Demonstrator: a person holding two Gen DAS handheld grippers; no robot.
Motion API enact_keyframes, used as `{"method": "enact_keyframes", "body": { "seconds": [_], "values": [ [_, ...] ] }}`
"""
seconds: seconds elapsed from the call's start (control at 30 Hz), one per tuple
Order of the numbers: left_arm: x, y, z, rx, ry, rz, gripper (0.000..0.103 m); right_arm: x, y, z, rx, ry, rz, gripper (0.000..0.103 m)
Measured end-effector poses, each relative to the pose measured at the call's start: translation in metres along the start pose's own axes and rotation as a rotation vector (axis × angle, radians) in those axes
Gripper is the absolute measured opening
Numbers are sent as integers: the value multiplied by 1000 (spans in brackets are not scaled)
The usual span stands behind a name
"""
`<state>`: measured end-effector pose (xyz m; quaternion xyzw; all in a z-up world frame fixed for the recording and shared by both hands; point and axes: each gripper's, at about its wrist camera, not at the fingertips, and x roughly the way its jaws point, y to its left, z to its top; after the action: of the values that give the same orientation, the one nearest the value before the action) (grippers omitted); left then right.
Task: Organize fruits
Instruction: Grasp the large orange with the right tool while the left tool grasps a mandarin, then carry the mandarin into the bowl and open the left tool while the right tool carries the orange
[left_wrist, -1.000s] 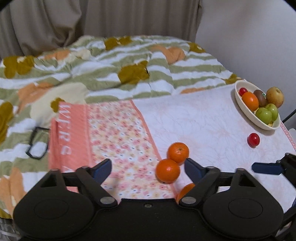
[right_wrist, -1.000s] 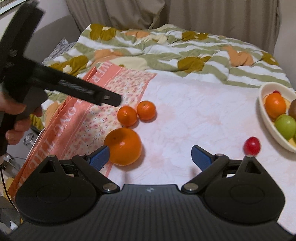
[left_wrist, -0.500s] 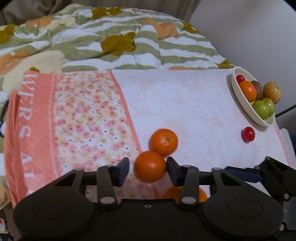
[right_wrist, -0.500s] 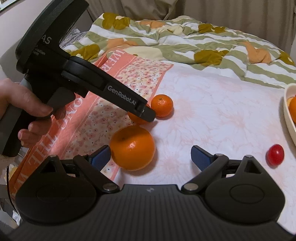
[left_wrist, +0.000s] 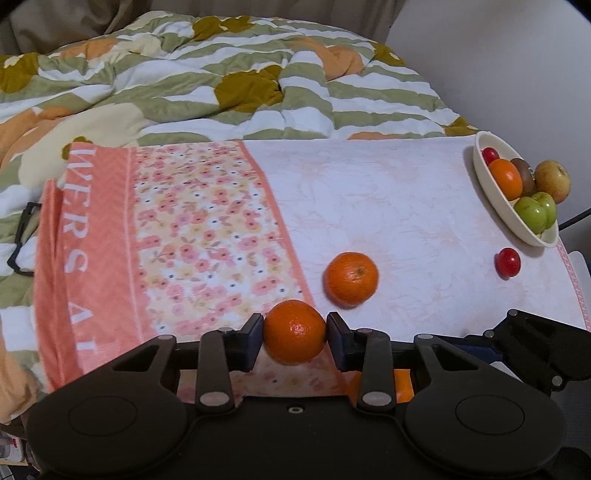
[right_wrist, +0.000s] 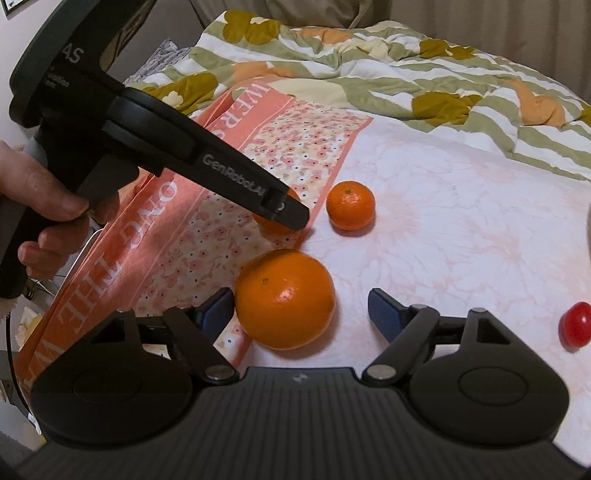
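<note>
My left gripper (left_wrist: 294, 334) is shut on a small orange mandarin (left_wrist: 294, 331) at the edge of the flowered cloth; in the right wrist view that mandarin (right_wrist: 267, 221) is mostly hidden behind the left gripper (right_wrist: 291, 214). A second mandarin (left_wrist: 351, 278) lies just beyond it on the white cloth and also shows in the right wrist view (right_wrist: 350, 205). My right gripper (right_wrist: 301, 308) is open with a large orange (right_wrist: 284, 299) between its fingers, near the left one. A red cherry tomato (left_wrist: 508, 261) (right_wrist: 577, 324) lies near the white fruit bowl (left_wrist: 495, 199).
The bowl holds an orange, green apples, a kiwi, a tomato and a russet apple. A pink flowered cloth (left_wrist: 184, 240) covers the table's left part. A green striped quilt (left_wrist: 221, 85) lies behind. Black glasses (left_wrist: 20, 240) lie at the far left.
My left gripper moved forward around the near mandarin and closed on it. My right gripper moved closer to the large orange, staying open.
</note>
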<state>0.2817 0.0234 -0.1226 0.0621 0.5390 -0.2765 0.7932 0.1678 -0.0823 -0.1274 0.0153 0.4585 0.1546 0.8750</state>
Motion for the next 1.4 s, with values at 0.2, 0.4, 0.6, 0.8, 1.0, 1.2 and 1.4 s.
{"method": "enact_keyframes", "body": {
  "seconds": [0.2,0.4,0.6,0.8,1.0,1.2,1.4],
  "values": [
    [-7,9,-6,-15,-6,23,41,3,3,0,-10,2,3,87],
    [-13,16,-16,-26,-9,39,41,3,9,1,-29,1,13,75],
    [-20,21,-23,-46,-20,47,41,1,12,0,-26,-1,-6,74],
    [-36,18,-30,-54,-62,56,41,-13,11,-2,-22,-23,-37,74],
    [-59,10,-37,-62,-117,63,41,-39,9,-5,-6,-60,-76,74],
    [-87,-8,-45,-48,-187,66,41,-73,2,-11,34,-108,-113,74],
    [-114,-36,-50,-27,-258,70,41,-115,-12,-19,84,-164,-144,74]
  ]
}}
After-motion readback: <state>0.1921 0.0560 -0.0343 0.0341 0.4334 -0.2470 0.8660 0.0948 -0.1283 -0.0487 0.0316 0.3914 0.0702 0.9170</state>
